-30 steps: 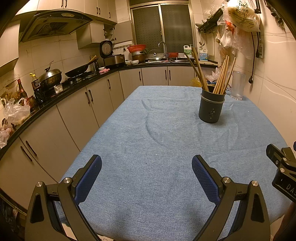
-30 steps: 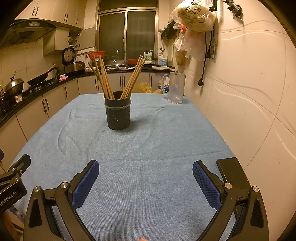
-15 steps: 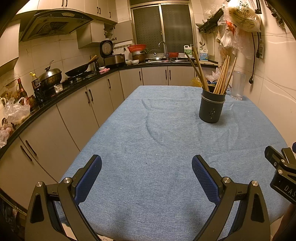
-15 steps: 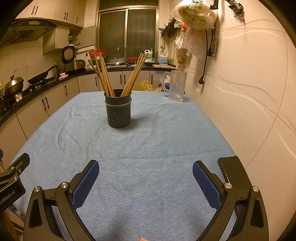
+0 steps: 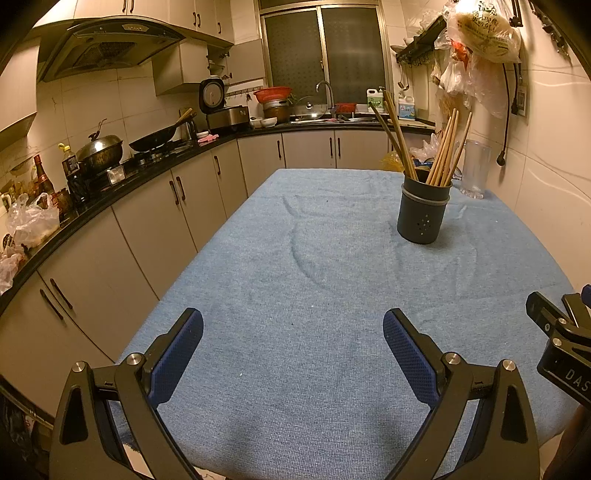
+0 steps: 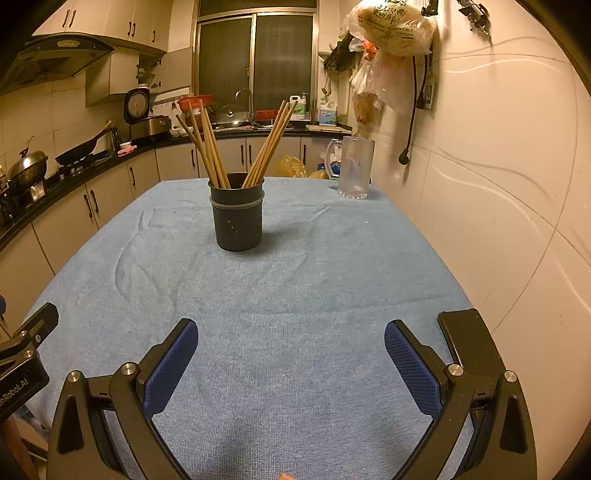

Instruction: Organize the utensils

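Note:
A dark utensil holder (image 5: 423, 212) stands upright on the blue tablecloth (image 5: 314, 277), far and to the right in the left wrist view. It shows mid-table in the right wrist view (image 6: 237, 218). Several wooden chopsticks (image 5: 445, 151) stand in it, leaning to both sides (image 6: 207, 144). My left gripper (image 5: 293, 343) is open and empty above the near part of the cloth. My right gripper (image 6: 290, 347) is open and empty, well short of the holder.
A clear glass mug (image 6: 354, 168) stands at the far right by the wall. A dark phone-like slab (image 6: 467, 338) lies near the right edge. Kitchen counters with a wok (image 5: 157, 138) run along the left. Bags (image 6: 391, 26) hang on the right wall.
The right gripper has drifted slightly forward toward the holder. The left gripper has barely moved. Both stay open.

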### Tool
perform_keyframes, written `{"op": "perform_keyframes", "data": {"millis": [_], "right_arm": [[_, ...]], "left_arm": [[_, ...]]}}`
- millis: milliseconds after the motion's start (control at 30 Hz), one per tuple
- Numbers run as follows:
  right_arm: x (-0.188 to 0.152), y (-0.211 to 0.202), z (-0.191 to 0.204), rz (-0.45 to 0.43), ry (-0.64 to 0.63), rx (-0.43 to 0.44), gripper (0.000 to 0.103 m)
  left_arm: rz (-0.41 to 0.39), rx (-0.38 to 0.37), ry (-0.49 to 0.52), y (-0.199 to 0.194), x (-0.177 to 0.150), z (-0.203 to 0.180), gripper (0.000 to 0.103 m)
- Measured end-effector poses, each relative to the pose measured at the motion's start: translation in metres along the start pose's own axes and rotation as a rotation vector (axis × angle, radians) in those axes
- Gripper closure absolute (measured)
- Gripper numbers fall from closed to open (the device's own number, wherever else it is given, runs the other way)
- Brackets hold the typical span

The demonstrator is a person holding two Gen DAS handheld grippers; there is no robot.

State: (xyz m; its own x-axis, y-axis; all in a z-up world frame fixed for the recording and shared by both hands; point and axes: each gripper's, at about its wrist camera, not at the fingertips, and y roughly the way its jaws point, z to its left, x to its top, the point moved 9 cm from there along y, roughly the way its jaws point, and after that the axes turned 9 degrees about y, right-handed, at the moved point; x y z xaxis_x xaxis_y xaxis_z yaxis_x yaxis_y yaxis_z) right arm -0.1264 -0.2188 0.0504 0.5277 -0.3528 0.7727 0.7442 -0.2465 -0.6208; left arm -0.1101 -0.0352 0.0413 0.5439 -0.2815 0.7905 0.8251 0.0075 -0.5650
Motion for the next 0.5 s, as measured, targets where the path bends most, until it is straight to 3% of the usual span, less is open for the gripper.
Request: {"op": "perform_keyframes", "data": {"millis": [500], "right_arm": [[-0.0066, 0.0075, -0.001, 0.028, 0.003, 0.007, 0.001]], "left_arm": [[0.007, -0.002, 0.0, 0.0026, -0.0048, -0.0032, 0.006]]}}
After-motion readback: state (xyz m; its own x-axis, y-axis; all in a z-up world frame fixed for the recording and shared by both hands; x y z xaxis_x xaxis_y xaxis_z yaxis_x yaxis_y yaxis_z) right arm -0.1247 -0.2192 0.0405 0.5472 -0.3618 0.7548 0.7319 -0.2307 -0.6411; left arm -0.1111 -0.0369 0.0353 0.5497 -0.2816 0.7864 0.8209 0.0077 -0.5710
